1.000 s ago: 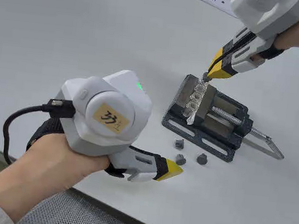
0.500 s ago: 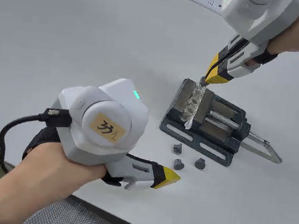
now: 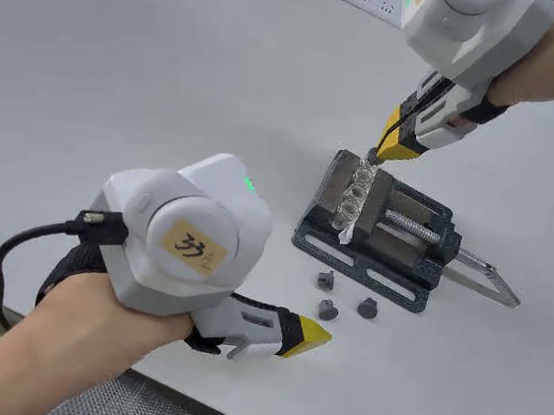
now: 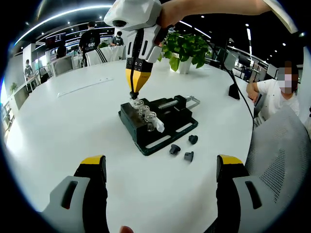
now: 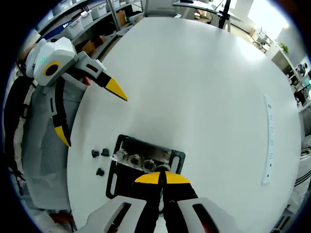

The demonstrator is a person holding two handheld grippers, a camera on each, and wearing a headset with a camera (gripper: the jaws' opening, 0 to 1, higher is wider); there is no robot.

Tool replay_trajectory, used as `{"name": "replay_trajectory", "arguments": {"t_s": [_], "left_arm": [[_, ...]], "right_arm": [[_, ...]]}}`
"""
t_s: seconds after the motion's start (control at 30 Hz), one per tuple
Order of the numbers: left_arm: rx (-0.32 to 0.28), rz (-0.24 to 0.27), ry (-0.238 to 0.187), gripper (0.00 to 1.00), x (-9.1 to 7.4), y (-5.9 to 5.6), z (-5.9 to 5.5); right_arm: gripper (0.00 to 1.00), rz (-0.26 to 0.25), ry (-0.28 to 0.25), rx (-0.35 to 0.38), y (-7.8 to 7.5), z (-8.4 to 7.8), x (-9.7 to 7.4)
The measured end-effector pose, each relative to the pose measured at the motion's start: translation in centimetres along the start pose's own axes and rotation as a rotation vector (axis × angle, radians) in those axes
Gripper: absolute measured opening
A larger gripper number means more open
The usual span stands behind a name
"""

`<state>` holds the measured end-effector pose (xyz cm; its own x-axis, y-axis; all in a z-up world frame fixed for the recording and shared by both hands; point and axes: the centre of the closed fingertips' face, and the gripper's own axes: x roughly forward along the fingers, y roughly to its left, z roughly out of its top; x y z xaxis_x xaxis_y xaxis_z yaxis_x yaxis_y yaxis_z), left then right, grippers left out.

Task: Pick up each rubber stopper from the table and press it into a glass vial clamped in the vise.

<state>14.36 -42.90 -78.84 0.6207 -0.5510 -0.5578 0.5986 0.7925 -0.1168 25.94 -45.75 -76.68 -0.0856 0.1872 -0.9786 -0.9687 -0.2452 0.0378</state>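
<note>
White tabletop [image 3: 174, 58] carried a black metal vise [image 3: 403, 249] clamping a row of clear glass vials [image 3: 355, 191]. Right gripper [image 3: 380, 153] pinched a small grey rubber stopper [image 3: 370, 159] at the end vial's mouth. Left gripper [image 4: 160, 162] spread wide, empty, near three loose stoppers [image 3: 328, 310] beside the vise.

A white counter [image 3: 125, 53] is seen in an open office lit by ceiling strip lights [image 4: 73, 11]. A potted plant [image 4: 187, 46] is set near its far edge. Shelving [image 5: 92, 17] is stacked with bins.

The vise [image 3: 384, 247] stands on the table [image 3: 123, 72], vials [image 3: 356, 191] in it; three stoppers [image 3: 328, 310] lie between it and the near edge.
</note>
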Motion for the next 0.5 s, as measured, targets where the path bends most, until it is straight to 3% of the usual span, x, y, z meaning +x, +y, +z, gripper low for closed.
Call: {"name": "replay_trajectory", "arguments": {"t_s": [0.5], "left_arm": [[0.000,0.001,0.007,0.93,0.06,0.20,-0.17]], "right_arm": [[0.00,-0.003,0.010,0.022,-0.09,-0.18,0.24]]}}
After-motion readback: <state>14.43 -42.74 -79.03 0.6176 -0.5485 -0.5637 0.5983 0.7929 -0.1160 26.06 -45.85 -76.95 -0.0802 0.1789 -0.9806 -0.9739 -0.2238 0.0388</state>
